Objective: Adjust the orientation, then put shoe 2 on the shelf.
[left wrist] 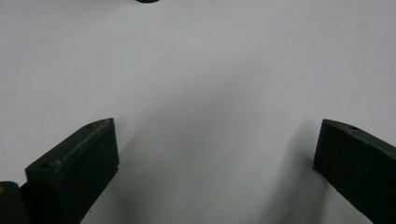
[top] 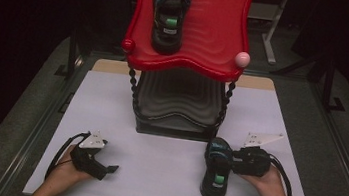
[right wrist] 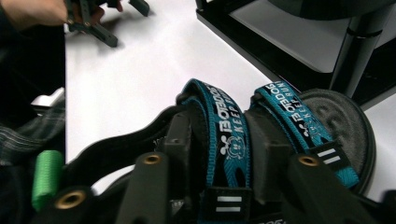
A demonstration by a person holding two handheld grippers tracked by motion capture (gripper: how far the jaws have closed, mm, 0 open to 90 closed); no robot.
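Dark room all round, grey floor with rails either side of a pale lavender-white counter [top: 164,167], matte and bare over most of its near half. At far centre of counter, a two-tier rack: red wavy top shelf [top: 211,32] on black beaded posts, dark lower shelf [top: 177,103] beneath; red knob at top shelf's front-left corner, pink ball [top: 242,59] at front-right corner. On red shelf, a black sandal with teal straps [top: 170,14], long axis running near-to-far. On counter just in front of rack's right front corner, second sandal [top: 217,169] of same kind, sole down, long axis near-to-far, slightly slanted; green tab [top: 220,178] toward near end, rounded end toward rack. Right claw [top: 235,162] at sandal's right flank, coming in from the right across sandal's long axis; in right gripper view, jaws closed onto strap section of sandal [right wrist: 233,135], one teal strap lettered "KEEP RUN" between them, footbed end [right wrist: 336,121] off to right of jaws. Left claw [top: 112,169] at near-left of counter, well apart from sandal, pointing right; in left gripper view, jaws spread wide over bare counter [left wrist: 201,84], nothing between them.
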